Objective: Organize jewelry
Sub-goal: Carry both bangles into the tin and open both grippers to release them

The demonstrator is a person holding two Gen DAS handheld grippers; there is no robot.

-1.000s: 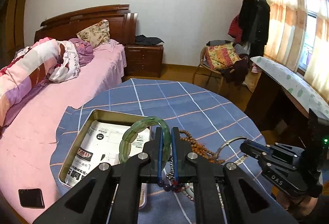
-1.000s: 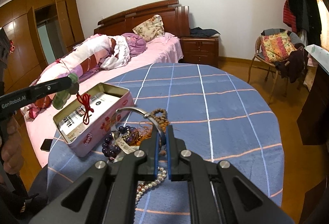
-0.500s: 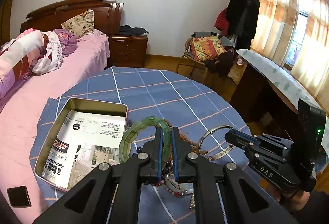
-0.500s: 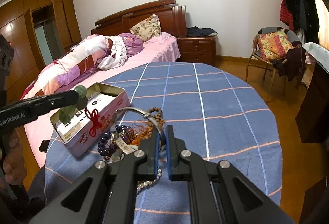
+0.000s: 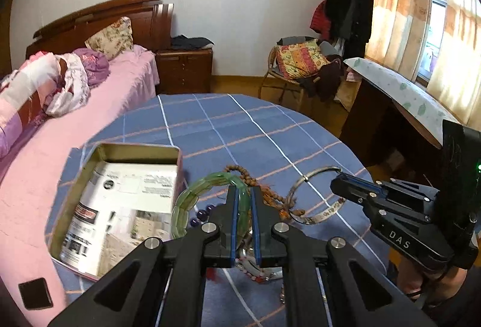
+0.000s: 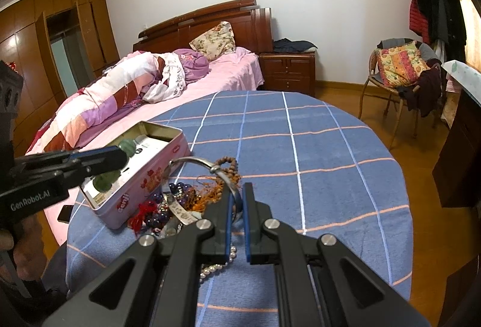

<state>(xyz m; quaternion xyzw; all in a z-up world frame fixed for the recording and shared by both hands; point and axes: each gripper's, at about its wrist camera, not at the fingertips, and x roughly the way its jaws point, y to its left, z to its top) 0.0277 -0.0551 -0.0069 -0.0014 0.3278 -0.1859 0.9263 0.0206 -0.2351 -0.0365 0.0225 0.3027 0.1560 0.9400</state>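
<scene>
My left gripper (image 5: 243,194) is shut on a green jade bracelet (image 5: 192,194), held just right of the open pink tin box (image 5: 126,149). In the right wrist view the left gripper (image 6: 120,157) holds the green bracelet (image 6: 105,179) over the tin (image 6: 162,158). My right gripper (image 6: 237,194) is shut on a silver bangle (image 6: 198,160) above a pile of bead jewelry (image 6: 180,197). The bangle (image 5: 312,176) and right gripper (image 5: 339,182) also show in the left wrist view, over the brown bead strand (image 5: 240,170).
The round table has a blue checked cloth (image 6: 300,146). The tin holds a printed booklet (image 5: 129,200). A pink bed (image 6: 210,77) is left of the table. A dark phone (image 5: 34,292) lies on the bed edge. A chair (image 6: 396,71) and desk (image 5: 399,104) stand right.
My left gripper with the green bracelet has shifted right and lower, closer to the tin's right edge. The right gripper keeps holding the bangle over the pile.
</scene>
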